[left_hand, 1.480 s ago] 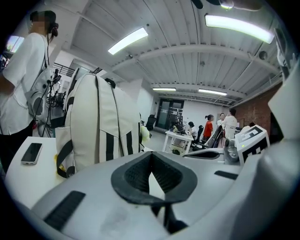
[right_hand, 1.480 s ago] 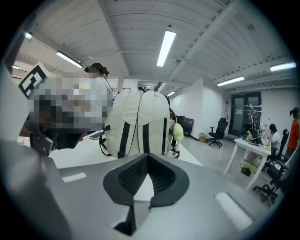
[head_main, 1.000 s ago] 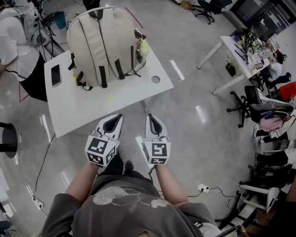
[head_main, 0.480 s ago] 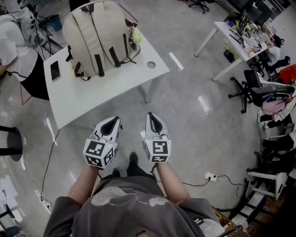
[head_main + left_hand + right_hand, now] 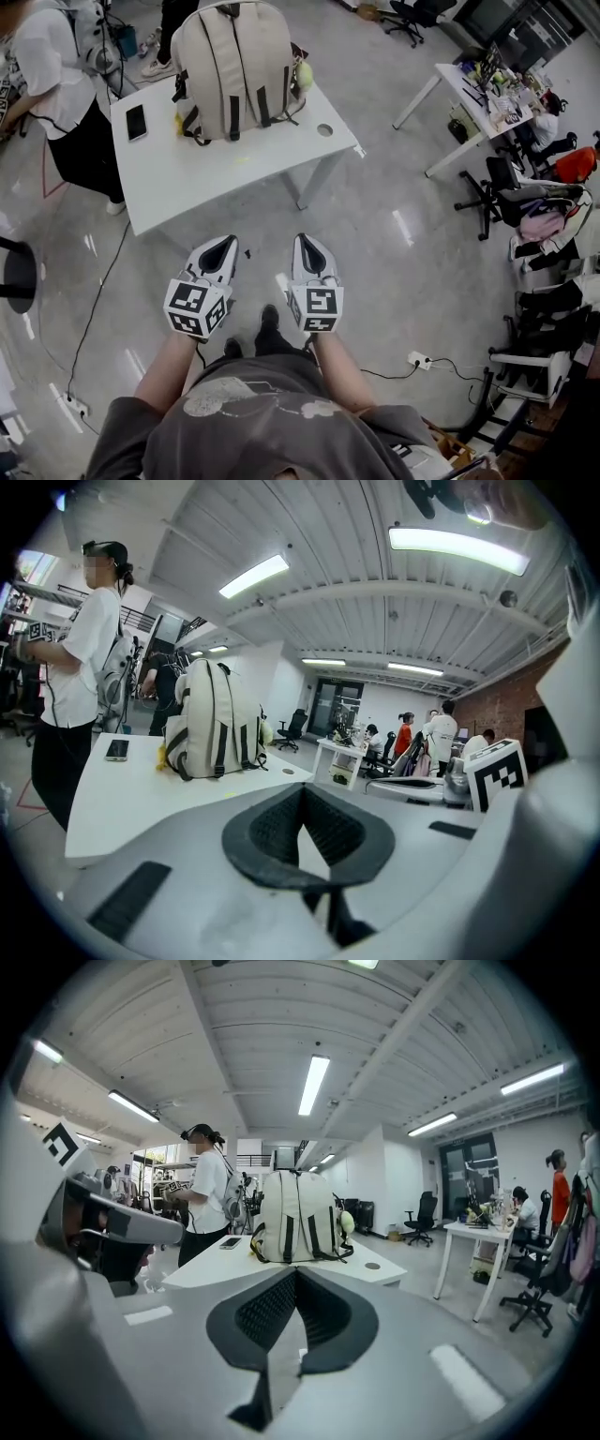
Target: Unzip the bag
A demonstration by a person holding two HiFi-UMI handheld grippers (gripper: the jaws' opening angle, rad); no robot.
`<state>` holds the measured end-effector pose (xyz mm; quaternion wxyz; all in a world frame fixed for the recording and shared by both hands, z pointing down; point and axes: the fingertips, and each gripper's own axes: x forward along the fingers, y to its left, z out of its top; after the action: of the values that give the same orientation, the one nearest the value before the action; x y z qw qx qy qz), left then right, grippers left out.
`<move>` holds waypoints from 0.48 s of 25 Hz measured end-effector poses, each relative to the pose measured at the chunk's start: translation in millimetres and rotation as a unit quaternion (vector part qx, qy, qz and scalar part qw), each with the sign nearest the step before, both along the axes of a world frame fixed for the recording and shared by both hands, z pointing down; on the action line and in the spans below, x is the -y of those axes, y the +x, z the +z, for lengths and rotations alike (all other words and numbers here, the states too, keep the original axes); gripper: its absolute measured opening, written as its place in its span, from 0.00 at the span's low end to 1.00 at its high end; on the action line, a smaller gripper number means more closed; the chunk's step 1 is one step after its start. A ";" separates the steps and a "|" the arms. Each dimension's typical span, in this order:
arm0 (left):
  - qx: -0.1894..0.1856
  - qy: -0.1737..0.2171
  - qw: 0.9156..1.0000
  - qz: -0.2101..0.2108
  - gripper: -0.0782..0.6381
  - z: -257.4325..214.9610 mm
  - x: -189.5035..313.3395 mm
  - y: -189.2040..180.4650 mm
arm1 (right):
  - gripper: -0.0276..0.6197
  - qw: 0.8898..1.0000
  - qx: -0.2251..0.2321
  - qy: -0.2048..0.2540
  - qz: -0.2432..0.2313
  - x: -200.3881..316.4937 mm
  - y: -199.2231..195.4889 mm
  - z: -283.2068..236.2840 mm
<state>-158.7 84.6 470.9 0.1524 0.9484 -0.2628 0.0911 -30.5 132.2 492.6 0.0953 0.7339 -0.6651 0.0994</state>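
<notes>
Bag (image 5: 234, 66) is being seen upright on the counter (image 5: 187, 187), well ahead of both jaws; left gripper (image 5: 223, 246) and right gripper (image 5: 306, 244) are being shown clenched on nothing; soft, light fabric is being judged to need pinching at the zipper pull.

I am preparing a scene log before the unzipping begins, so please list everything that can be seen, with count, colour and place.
backpack: one, beige with dark straps, upright on the table's far part
table: one, white, ahead of the grippers
phone: one, dark, on the table, left of the backpack
standing person: one, white top, at the table's left end
desk: one, white, cluttered, far right
office chairs: several, dark, along the right
left gripper: one, white, shut, empty, short of the table
right gripper: one, white, shut, empty, beside the left gripper
</notes>
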 end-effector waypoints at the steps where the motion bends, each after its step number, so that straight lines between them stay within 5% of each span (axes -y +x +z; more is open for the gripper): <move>1: -0.001 0.002 1.000 -0.002 0.12 -0.3 -2.7 -8.2 | 0.04 1.000 -0.004 0.003 -0.001 -3.2 -8.8 -2.3; 12: -0.022 0.020 1.000 -0.004 0.12 -19.5 -37.9 -65.2 | 0.04 0.997 -0.052 0.030 -0.038 -31.9 -85.9 -36.6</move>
<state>-223.9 122.5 451.4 0.1396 0.9519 -0.2650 0.0639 -116.4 164.0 456.0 0.1119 0.7147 -0.6894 0.0373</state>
